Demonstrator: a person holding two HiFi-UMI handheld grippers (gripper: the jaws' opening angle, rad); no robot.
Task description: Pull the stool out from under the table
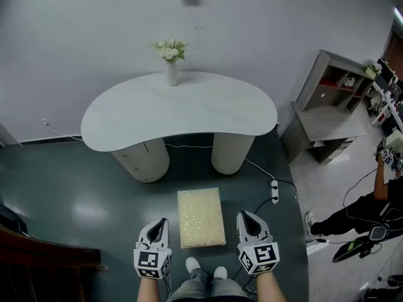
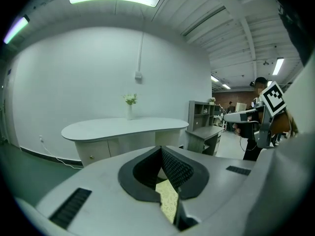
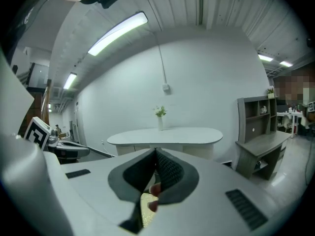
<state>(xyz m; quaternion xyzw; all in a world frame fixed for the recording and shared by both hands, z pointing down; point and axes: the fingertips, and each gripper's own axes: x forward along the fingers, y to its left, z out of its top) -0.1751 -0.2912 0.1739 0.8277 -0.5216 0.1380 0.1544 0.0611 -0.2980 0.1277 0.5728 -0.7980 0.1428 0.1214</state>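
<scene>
Both grippers are held low in the frame, side by side. The left gripper (image 1: 161, 224) sits at the bottom left of centre and the right gripper (image 1: 245, 218) at the bottom right of centre. Each one's own view shows its dark ribbed jaws pressed together with nothing clamped between them. A sliver of cream colour shows through the gap beneath them.

Between the two, at the bottom centre of the head view, stands the stool (image 1: 201, 217), a cream rectangular block on the dark green floor (image 1: 75, 194). It is out in the open, clear of the table and just above the person's white shoes (image 1: 205, 268) in the frame. Each gripper shows just beside one of its long edges, and neither has hold of it.

Higher up, across the middle of the frame, is the table (image 1: 189, 109), white and kidney-shaped on two round pale legs. A vase (image 1: 170, 68) of white flowers stands at its far edge, against the wall.

A power strip (image 1: 274, 191) lies on the floor to the right of the stool, its cord running towards the table. A grey shelf (image 1: 327, 106) stands at the right. Another person (image 1: 352, 212) is at the right edge.
</scene>
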